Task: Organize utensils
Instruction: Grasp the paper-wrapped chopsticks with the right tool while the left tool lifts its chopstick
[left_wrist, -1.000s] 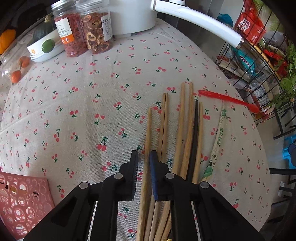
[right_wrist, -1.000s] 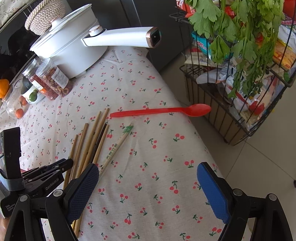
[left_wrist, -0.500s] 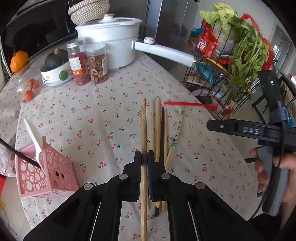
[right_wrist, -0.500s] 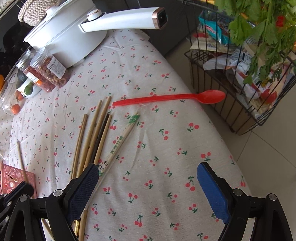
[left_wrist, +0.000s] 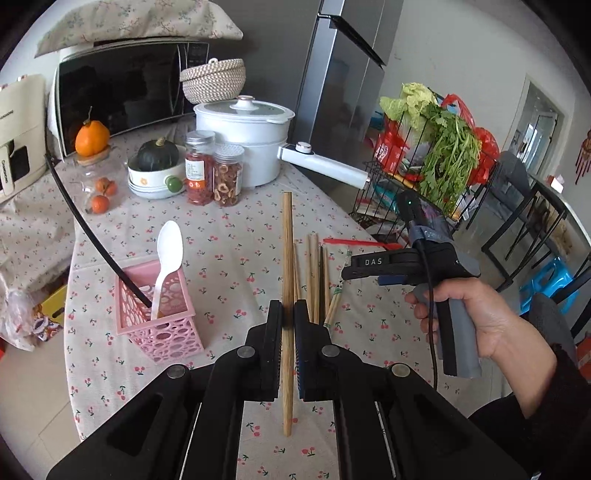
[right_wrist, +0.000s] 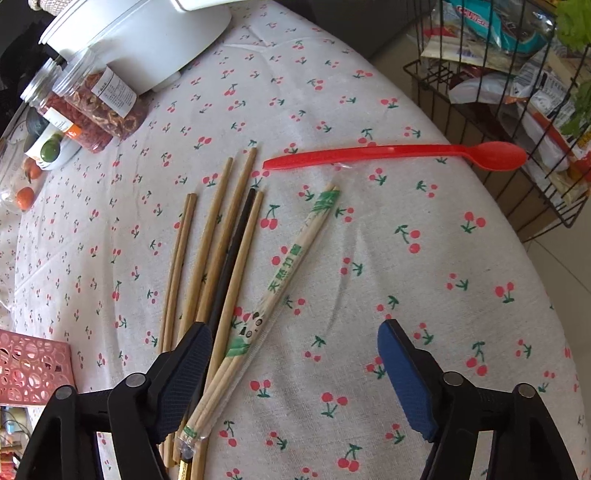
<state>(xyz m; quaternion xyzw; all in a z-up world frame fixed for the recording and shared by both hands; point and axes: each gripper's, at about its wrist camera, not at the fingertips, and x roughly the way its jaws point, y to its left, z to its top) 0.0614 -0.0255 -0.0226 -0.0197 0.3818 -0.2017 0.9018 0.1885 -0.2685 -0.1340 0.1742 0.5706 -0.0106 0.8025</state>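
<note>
The left gripper (left_wrist: 289, 314) is seen pressed together on a single wooden chopstick (left_wrist: 287, 258), which is pinched between its two black pads and carried clear of the cherry-print tablecloth (left_wrist: 229, 258); the stick runs straight ahead past the fingertips and also trails back beneath them. To the left of this gripper, a pink perforated basket (left_wrist: 162, 332) is set on the cloth, with a white spoon (left_wrist: 168, 258) and a thin black stick leaning inside it. Just ahead and slightly to the right, the remaining chopsticks (left_wrist: 314, 273) are laid side by side on the cloth. The right gripper (right_wrist: 295, 354) is held by a hand (left_wrist: 469, 317) and pointed down over the cloth; its blue-padded jaws are spread wide, have just been closing a little, and nothing is pressed between them. Its left pad is placed directly over the near ends of the loose chopsticks (right_wrist: 207, 266) and beside a paper-wrapped pair (right_wrist: 273, 291), which lies partly in the gap. Well ahead of it, a red spoon (right_wrist: 399, 155) is laid crosswise near the table's edge.
</note>
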